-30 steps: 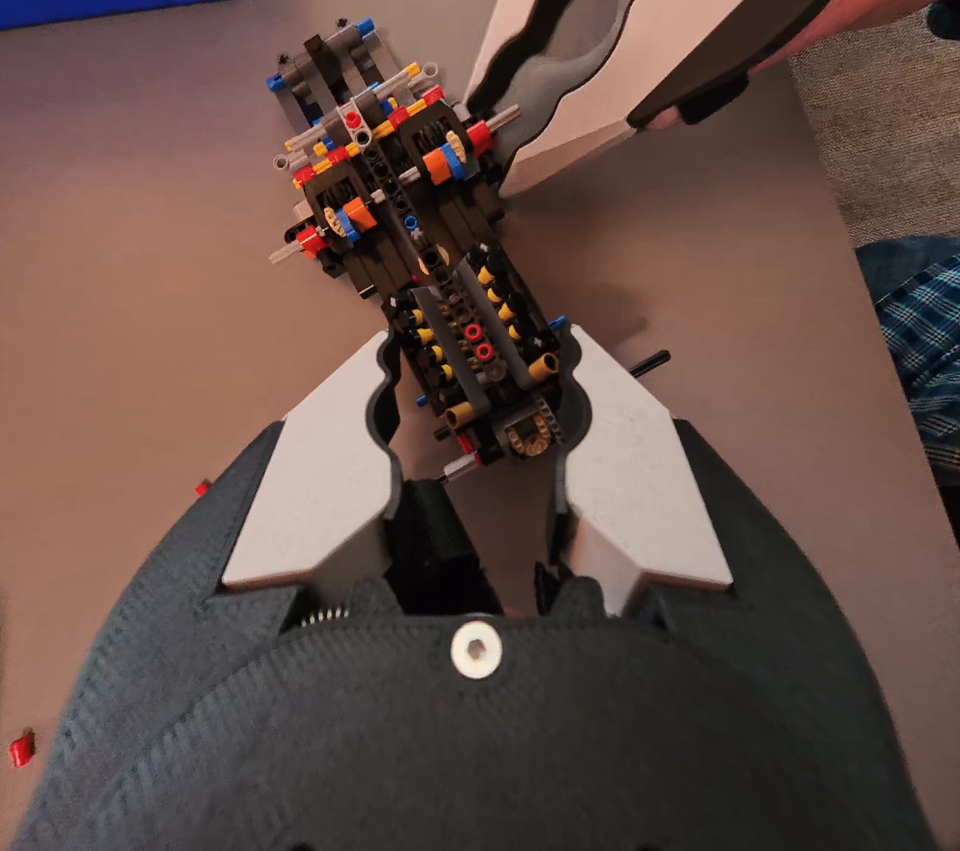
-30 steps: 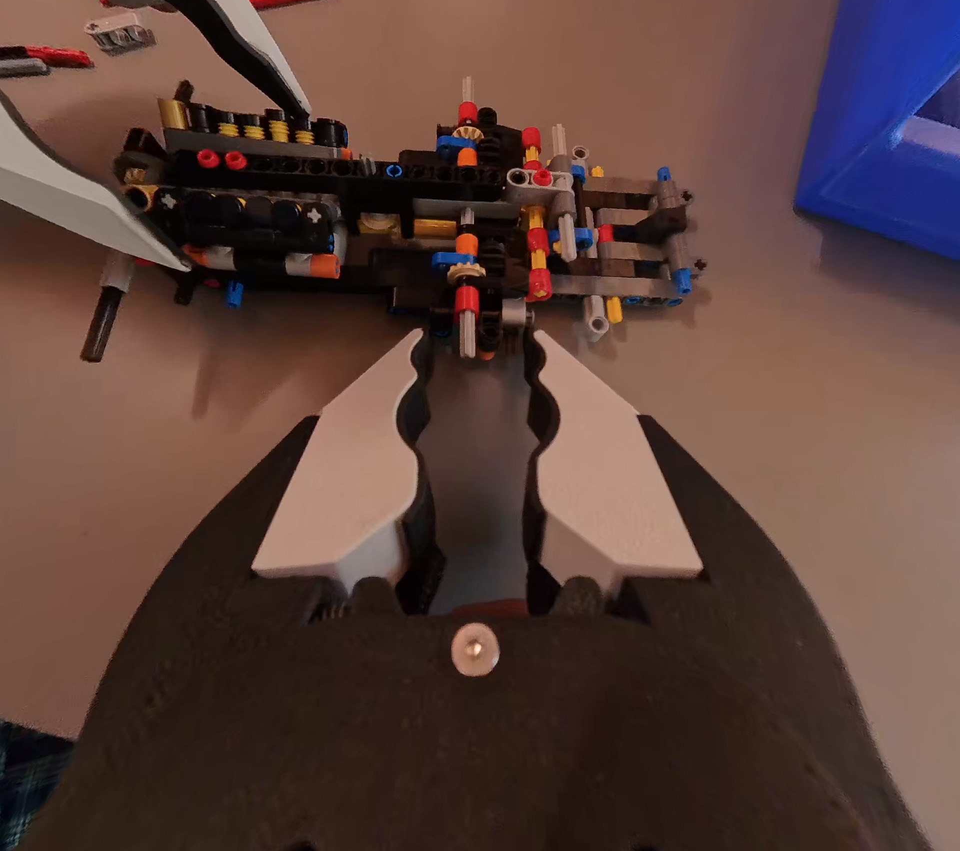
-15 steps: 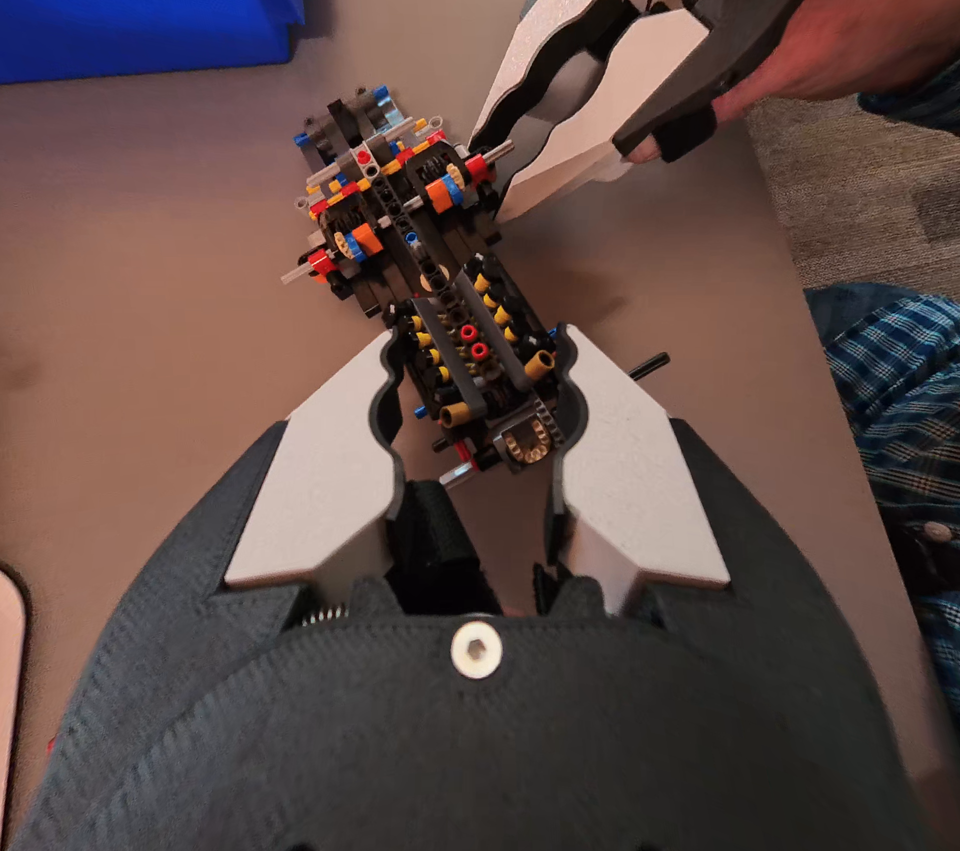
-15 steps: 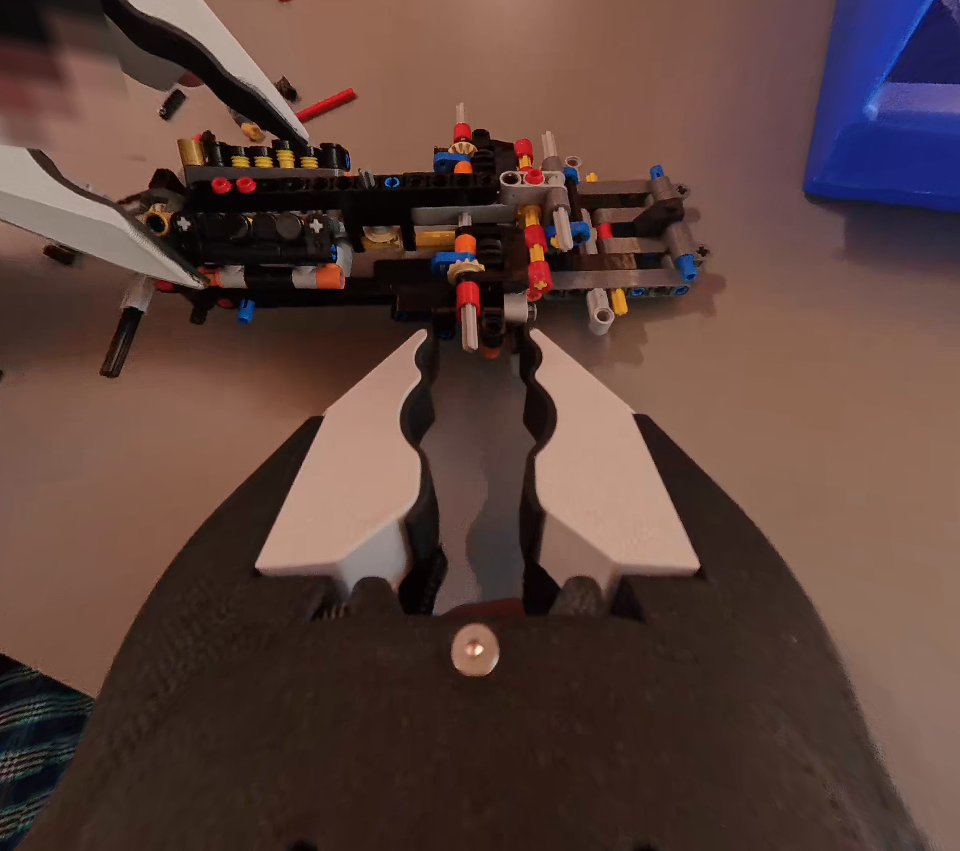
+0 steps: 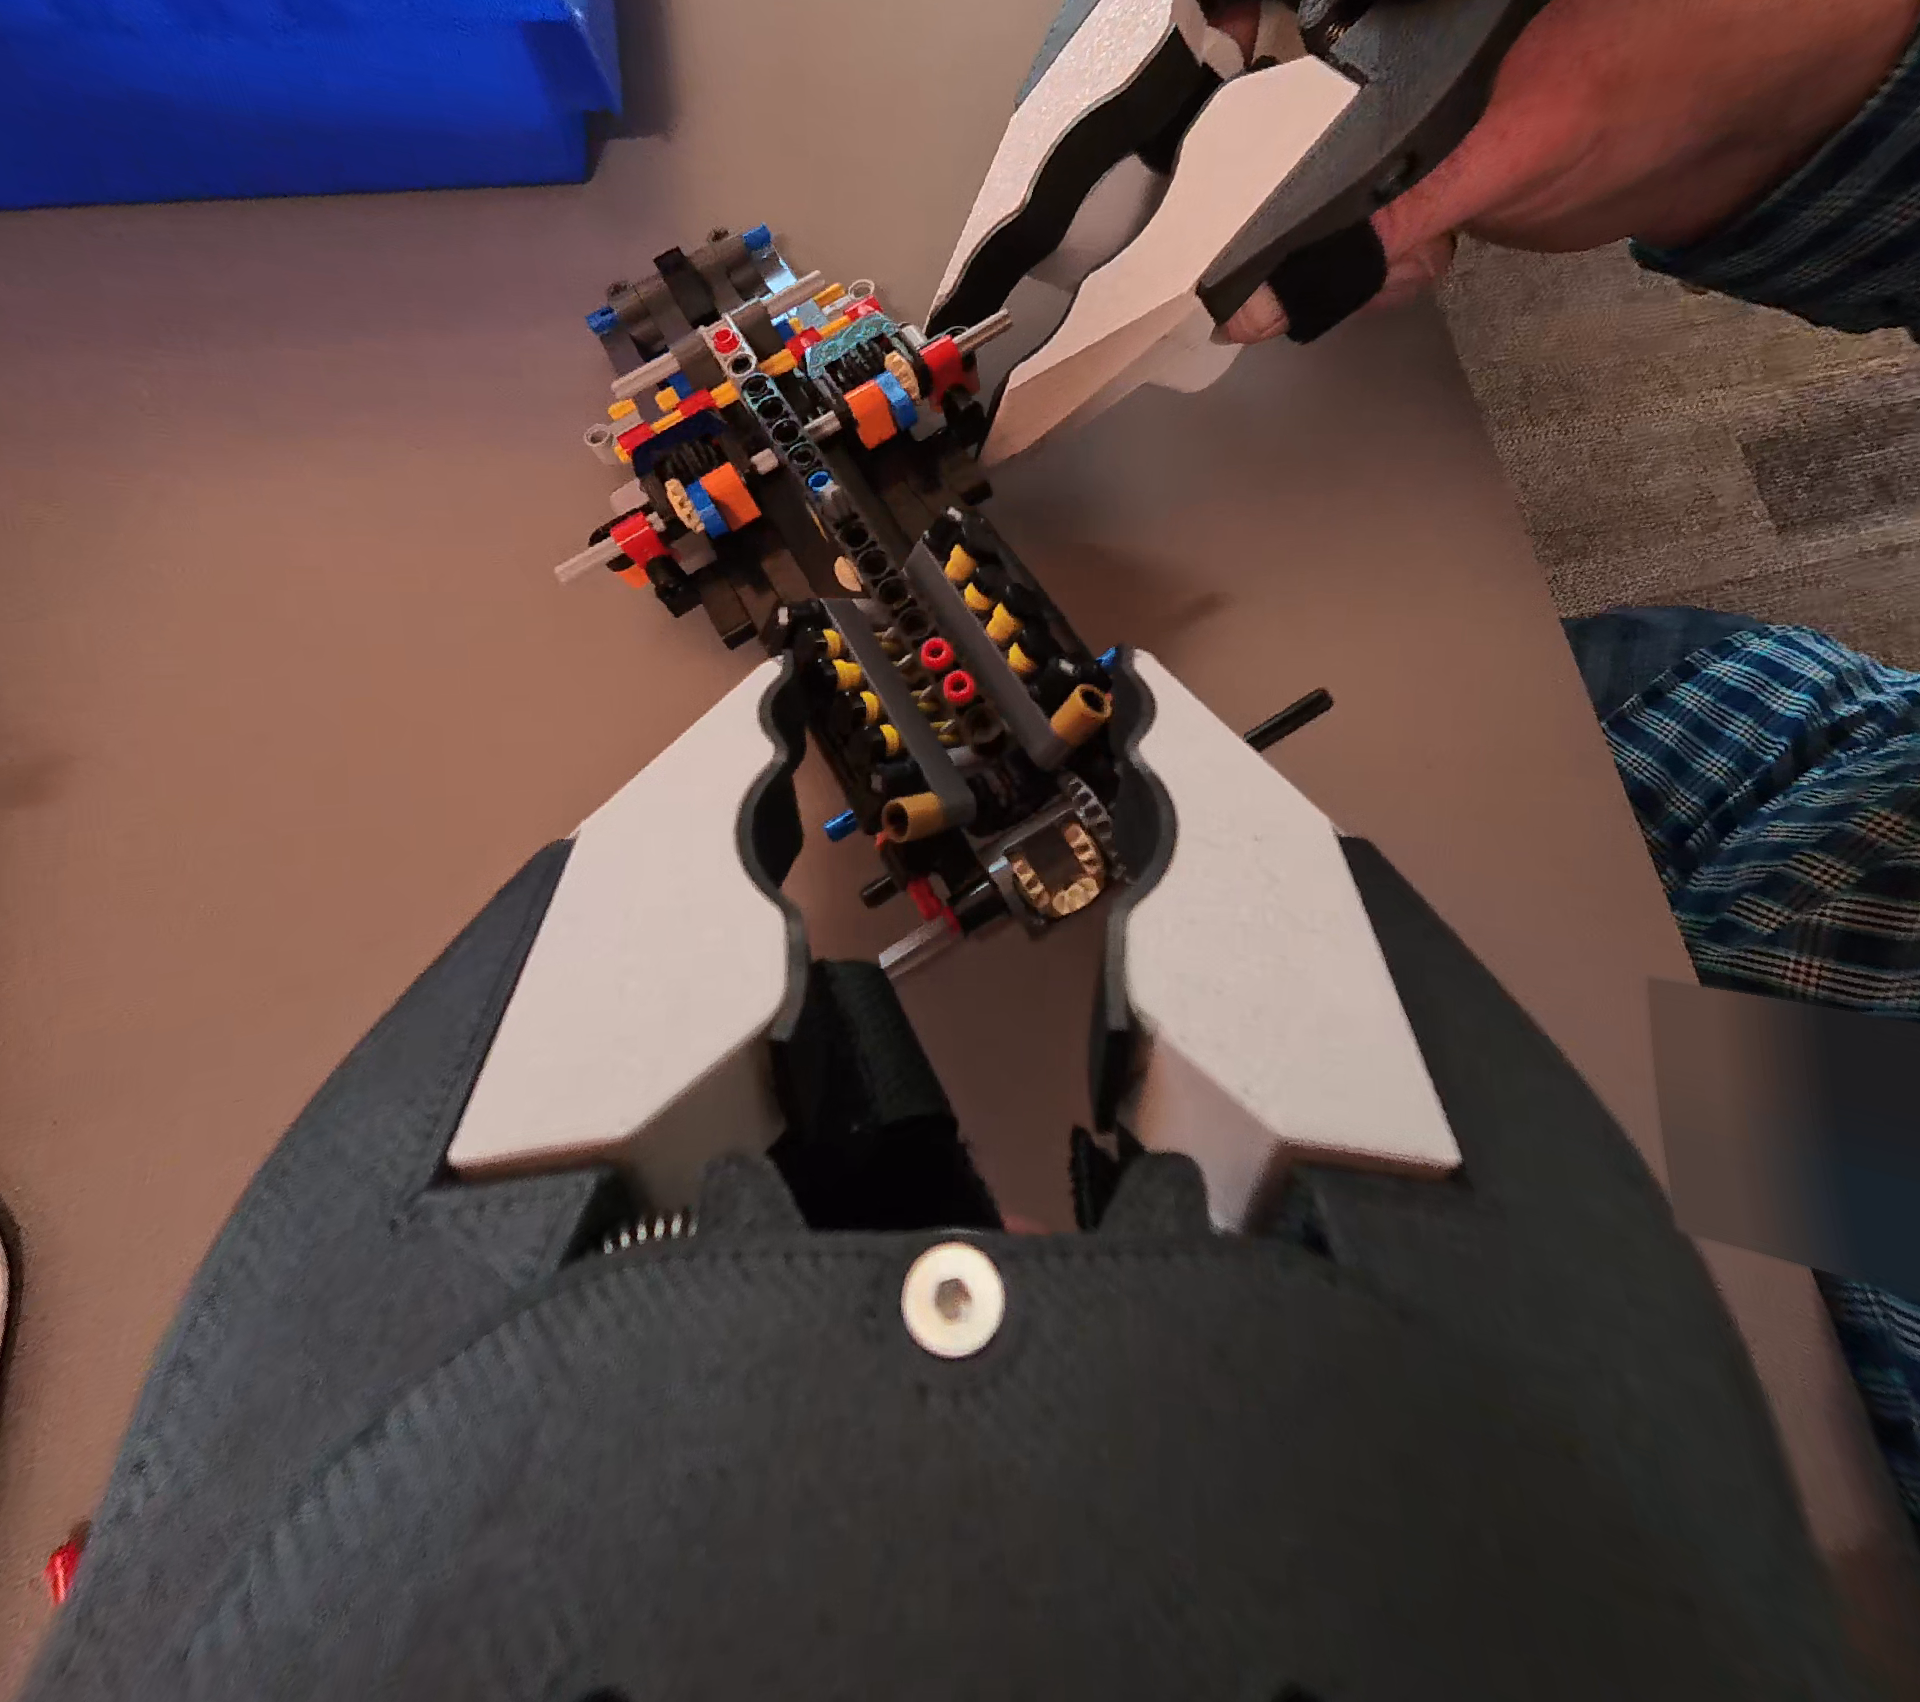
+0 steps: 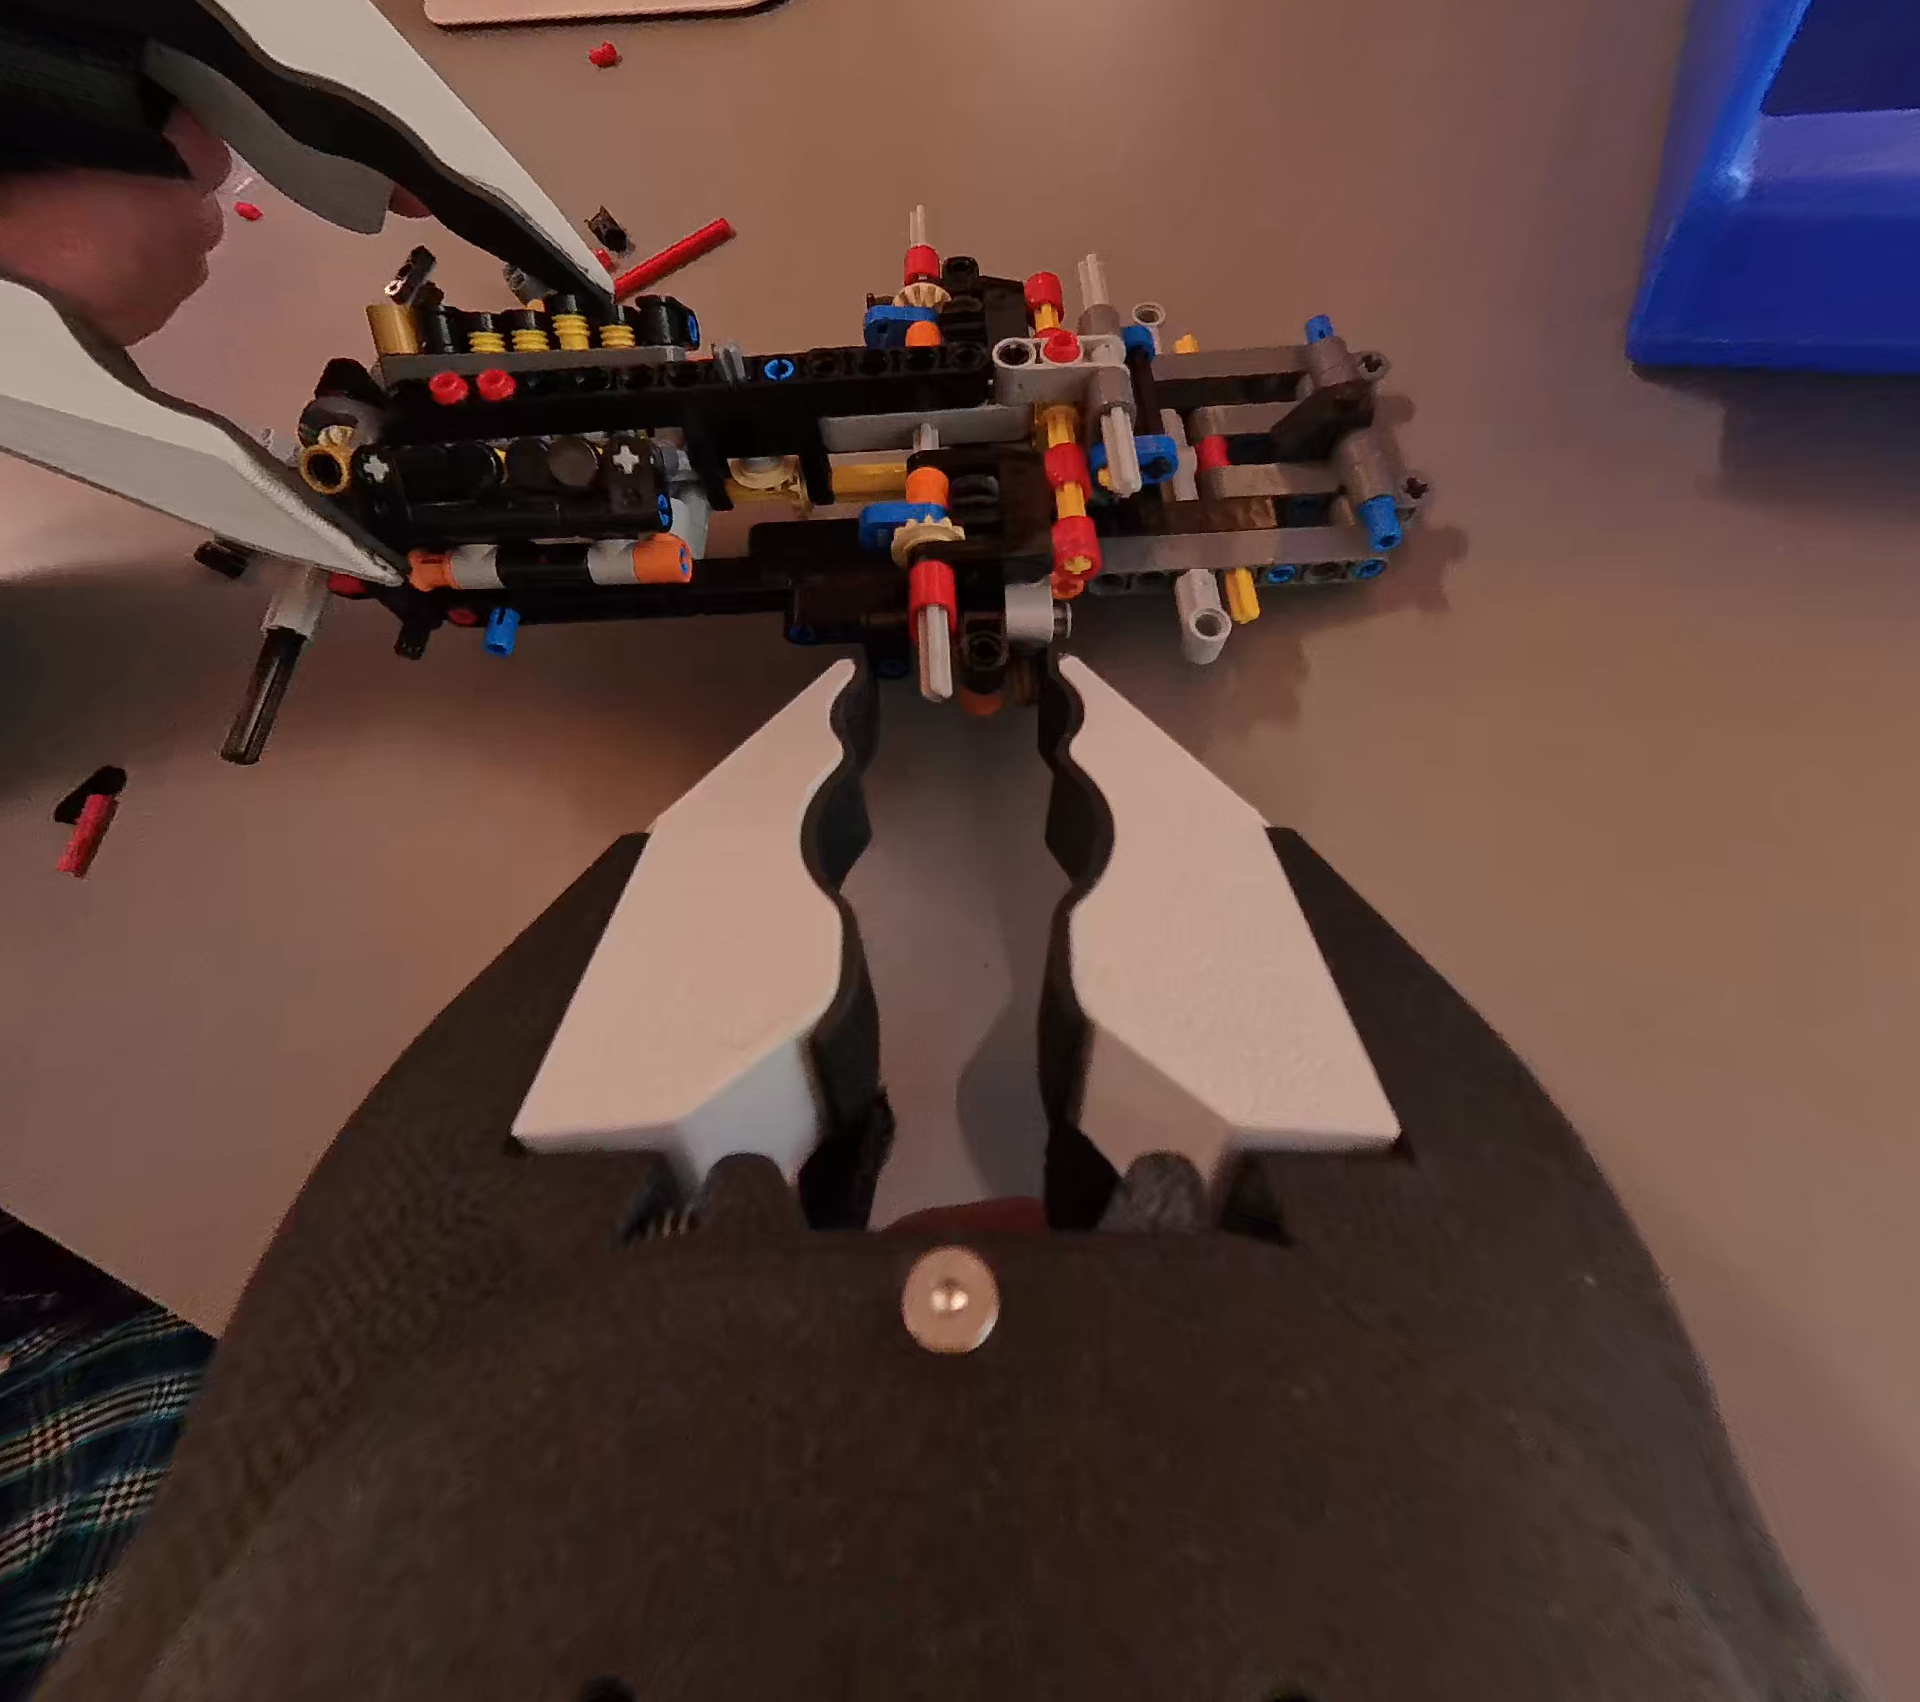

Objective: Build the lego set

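The left tongs [image 5: 951,748] are clamped across the near end of the long black, grey and multicoloured plastic Lego chassis [image 6: 831,457], so that end is best kept pressed flat while force is applied elsewhere. The right tongs [image 6: 951,686] are parted and empty, their tips flanking a red-capped grey axle [image 6: 930,624] on the chassis's side; they should be closed squarely on it, without twisting. The chassis lies flat mid-worktop [image 6: 1351,821], bristling with red, yellow, blue and orange pins. Loose red pieces [image 6: 670,260] lie beyond, a blue plastic bin [image 6: 1787,198] toward the far corner.
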Demonstrator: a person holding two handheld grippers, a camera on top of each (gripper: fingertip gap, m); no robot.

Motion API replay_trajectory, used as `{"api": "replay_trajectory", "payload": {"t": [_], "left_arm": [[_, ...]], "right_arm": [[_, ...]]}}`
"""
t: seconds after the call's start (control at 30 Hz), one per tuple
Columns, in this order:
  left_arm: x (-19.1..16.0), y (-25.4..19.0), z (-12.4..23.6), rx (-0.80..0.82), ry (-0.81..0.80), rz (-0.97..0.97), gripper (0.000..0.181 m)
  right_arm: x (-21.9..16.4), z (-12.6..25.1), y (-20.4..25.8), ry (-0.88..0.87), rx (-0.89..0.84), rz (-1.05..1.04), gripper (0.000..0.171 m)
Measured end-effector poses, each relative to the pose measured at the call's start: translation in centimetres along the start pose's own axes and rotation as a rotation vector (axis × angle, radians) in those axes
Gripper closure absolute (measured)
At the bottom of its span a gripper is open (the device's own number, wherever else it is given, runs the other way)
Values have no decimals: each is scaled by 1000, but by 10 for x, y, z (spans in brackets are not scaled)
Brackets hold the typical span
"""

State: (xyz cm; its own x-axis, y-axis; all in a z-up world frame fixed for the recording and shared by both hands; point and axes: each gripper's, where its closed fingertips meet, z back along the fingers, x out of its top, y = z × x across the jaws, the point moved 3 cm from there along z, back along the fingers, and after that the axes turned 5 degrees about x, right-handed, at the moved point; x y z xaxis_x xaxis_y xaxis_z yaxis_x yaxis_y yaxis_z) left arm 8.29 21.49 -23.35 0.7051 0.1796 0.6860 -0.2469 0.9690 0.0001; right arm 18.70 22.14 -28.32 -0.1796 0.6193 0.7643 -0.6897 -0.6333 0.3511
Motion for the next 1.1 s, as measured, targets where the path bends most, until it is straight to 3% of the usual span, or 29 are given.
{"api": "replay_trajectory", "payload": {"t": [0.13,0.3,0.47,0.6,0.77,1.1], "left_arm": [[2,-1,9,-34,-32,-26,116],[1,-6,30,-37,-85,-216,92],[-12,-5,27,120,-40,-469,79],[-19,4,13,218,-36,-546,98],[-15,7,7,229,-92,-529,141],[-12,14,7,260,-65,-505,154]], "right_arm": [[1,1,-1,-10,16,-15,143],[2,3,-2,-20,34,-33,143],[3,4,-3,-30,59,-56,143],[4,5,-4,-34,79,-75,143],[6,6,-5,-47,99,-93,143],[12,12,-9,-98,98,-109,141]]}}
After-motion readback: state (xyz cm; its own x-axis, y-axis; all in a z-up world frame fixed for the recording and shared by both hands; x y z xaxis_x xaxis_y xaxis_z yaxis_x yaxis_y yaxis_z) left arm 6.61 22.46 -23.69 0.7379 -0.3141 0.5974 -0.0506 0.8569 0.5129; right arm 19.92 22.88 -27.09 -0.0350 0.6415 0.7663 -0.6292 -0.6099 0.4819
